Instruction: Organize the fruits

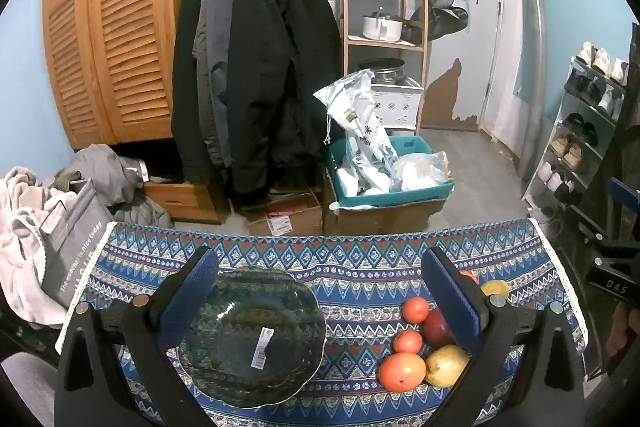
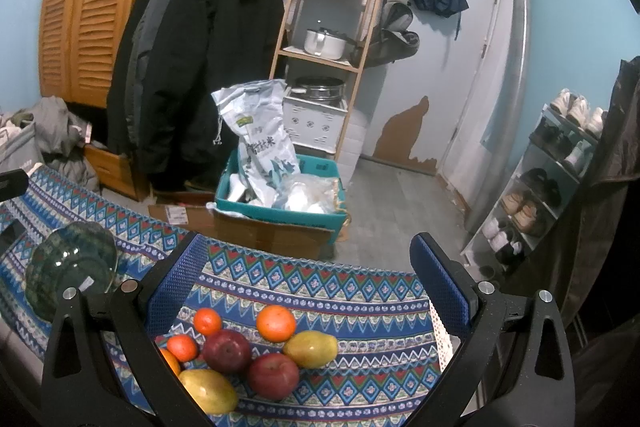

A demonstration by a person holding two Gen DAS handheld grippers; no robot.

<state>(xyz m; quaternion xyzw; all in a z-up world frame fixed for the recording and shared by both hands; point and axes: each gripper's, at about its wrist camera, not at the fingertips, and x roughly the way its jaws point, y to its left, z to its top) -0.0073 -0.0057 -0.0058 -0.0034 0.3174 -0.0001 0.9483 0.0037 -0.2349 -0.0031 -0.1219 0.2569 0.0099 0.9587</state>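
A dark green glass plate (image 1: 256, 339) with a white sticker lies on the patterned tablecloth (image 1: 352, 263), and my open left gripper (image 1: 320, 303) hovers over it with nothing held. To its right sits a cluster of fruit: an orange (image 1: 402, 371), a yellow mango (image 1: 446, 365), a tangerine (image 1: 415, 309) and a red apple (image 1: 437, 327). In the right wrist view my open right gripper (image 2: 316, 291) hangs above the same pile: two red apples (image 2: 227, 350), mangoes (image 2: 311, 349), oranges (image 2: 276, 323). The plate (image 2: 70, 265) shows at the left.
The table's far edge drops to a floor with cardboard boxes (image 1: 384, 215) and a teal bin (image 1: 390, 183). Coats (image 1: 256, 75) hang behind, a wooden shelf (image 1: 384, 7) and a shoe rack (image 1: 576, 139) stand at the right. A grey bag (image 1: 72, 239) leans at the table's left.
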